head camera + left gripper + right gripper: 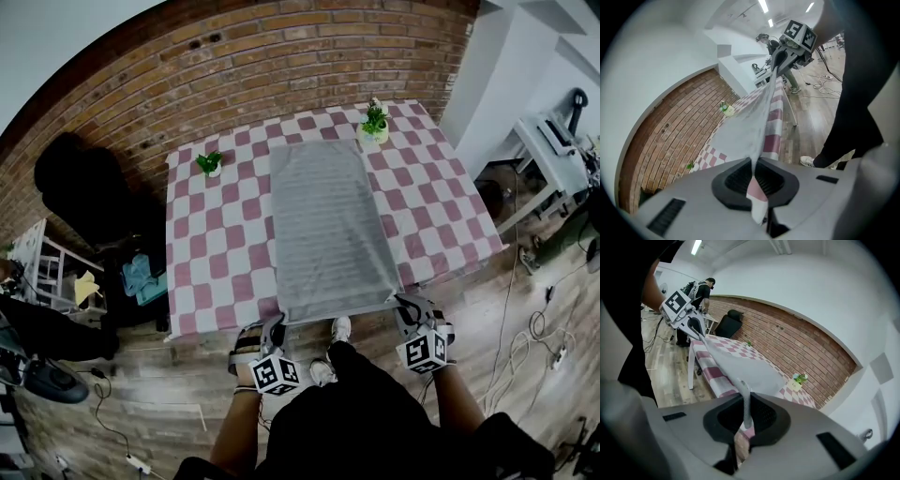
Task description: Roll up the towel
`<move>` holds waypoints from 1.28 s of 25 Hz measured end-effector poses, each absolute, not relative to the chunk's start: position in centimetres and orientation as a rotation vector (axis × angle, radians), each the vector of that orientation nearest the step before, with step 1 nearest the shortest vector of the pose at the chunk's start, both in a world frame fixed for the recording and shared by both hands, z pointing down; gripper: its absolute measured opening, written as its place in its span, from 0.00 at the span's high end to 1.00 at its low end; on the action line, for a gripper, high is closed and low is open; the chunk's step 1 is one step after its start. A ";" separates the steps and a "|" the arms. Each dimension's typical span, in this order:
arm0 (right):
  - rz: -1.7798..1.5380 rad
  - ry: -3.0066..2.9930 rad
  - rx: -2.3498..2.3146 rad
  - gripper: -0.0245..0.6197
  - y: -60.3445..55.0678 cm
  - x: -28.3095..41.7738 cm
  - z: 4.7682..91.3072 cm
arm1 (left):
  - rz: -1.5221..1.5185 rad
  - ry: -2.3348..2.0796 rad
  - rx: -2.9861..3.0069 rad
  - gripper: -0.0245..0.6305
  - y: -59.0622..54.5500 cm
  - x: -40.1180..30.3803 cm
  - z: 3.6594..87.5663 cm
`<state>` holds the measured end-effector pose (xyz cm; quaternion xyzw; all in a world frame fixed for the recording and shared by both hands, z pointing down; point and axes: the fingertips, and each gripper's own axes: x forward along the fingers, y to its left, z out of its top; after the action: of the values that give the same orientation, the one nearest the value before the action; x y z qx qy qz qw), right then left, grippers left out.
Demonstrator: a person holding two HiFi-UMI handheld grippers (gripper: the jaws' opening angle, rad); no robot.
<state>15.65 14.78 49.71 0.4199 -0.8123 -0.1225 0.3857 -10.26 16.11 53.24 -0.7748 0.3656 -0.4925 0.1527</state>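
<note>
In the head view I see a pink-and-white checked tabletop (216,234) against the red brick wall (234,66), with the flat grey towel (328,220) lying lengthwise along the tabletop's middle. My left gripper (277,326) and right gripper (401,306) tilt down at the towel's near corners. In the left gripper view the jaws are pinched tight on a towel corner. The right gripper view shows the same.

Head view looks steeply down from above the near edge of the table (216,234). Gripper views sit close at that edge (angled toward each other), sharing the towel (328,225) stretched between them.
</note>
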 end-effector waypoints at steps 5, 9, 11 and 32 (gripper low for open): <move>-0.317 -2.072 1.038 0.95 17.7 15.9 50.0 | -1.415 1.057 -2.219 0.94 18.8 -10.2 52.6; -0.357 -2.081 1.073 0.95 16.6 15.9 49.0 | -1.390 1.099 -2.166 0.94 17.3 -10.1 51.8; -0.388 -2.080 1.100 0.95 15.0 16.0 48.4 | -1.365 1.122 -2.137 0.94 15.2 -10.1 51.0; -0.469 -2.109 1.056 0.94 -12.4 16.0 50.4 | -1.496 1.149 -1.996 0.93 -11.8 -10.3 52.0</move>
<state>16.05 -12.43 50.39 0.4095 -0.8181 -0.1819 0.3604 -10.34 -11.83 51.99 -0.7127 0.4102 -0.5341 0.1961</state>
